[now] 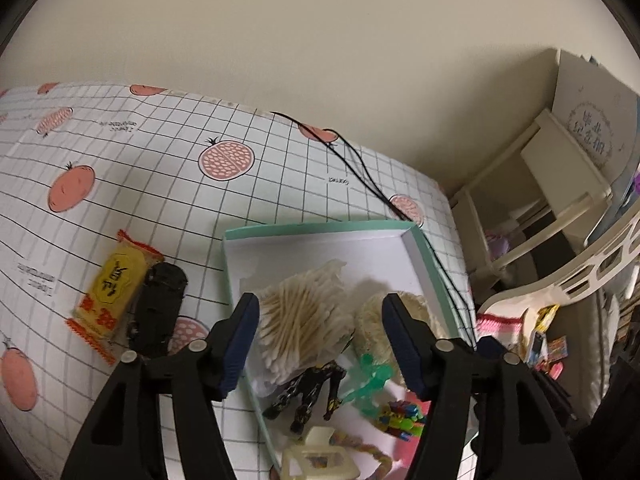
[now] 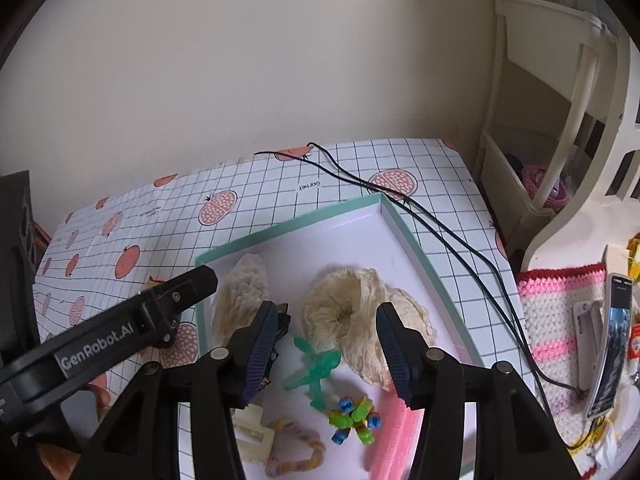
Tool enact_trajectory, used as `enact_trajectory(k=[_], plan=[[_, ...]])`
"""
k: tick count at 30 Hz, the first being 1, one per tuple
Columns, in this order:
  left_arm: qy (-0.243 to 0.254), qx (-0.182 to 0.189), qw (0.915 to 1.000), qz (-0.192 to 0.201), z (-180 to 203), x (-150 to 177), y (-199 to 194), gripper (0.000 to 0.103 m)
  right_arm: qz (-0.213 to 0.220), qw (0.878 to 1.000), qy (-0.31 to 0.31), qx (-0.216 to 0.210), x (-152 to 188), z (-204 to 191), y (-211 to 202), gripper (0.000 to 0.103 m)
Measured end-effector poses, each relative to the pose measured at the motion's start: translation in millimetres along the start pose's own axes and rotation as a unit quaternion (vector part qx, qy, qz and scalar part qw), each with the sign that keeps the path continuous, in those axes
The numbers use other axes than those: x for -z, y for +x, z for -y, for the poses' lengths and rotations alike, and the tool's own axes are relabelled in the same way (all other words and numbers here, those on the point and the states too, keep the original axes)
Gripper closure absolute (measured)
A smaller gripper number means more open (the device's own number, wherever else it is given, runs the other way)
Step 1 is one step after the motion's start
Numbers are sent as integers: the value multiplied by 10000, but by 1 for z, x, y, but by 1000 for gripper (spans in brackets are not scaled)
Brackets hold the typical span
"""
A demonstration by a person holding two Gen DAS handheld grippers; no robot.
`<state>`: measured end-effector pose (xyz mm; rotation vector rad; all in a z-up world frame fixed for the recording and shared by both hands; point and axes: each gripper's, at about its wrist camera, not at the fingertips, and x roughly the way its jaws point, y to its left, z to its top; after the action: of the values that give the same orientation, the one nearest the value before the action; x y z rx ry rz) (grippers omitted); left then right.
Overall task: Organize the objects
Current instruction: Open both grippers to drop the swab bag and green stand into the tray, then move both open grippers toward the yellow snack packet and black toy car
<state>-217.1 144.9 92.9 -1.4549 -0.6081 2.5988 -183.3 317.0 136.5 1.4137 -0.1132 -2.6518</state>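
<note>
Both grippers, left gripper [image 1: 320,344] and right gripper [image 2: 326,346], hang with jaws apart, empty. Your loose, light cotton swab bundle [image 1: 300,320] lies inside the green-rimmed box [image 1: 426,256]; pinch it mid-bundle.

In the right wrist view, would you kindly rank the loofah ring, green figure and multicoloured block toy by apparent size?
Largest to smallest:
1. loofah ring
2. green figure
3. multicoloured block toy

The last two look close, and the toy lies nearer the camera.
</note>
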Motion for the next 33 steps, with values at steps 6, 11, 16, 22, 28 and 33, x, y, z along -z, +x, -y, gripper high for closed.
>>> enact_trajectory(k=[6, 11, 16, 22, 28, 33], plan=[[193, -324, 9992, -148, 2, 2, -2, 34, -196, 9998, 29, 56, 0, 0, -3, 40], [280, -587, 9978, -140, -1, 0, -6, 33, -218, 9997, -53, 127, -1, -4, -5, 38], [310, -757, 9966, -88, -5, -3, -10, 15, -239, 9995, -102, 179, -1, -5, -4, 25], [294, -870, 9958, 59, -7, -5, -15, 14, -273, 9993, -152, 194, 1, -8, -1, 14], [224, -897, 9957, 24, -13, -7, -15, 12, -282, 9991, -217, 224, 1, -11, 1, 2], [158, -929, 9955, -2, -19, -9, -14, 12, -269, 9991, -222, 238, 1, -12, 2, 0]])
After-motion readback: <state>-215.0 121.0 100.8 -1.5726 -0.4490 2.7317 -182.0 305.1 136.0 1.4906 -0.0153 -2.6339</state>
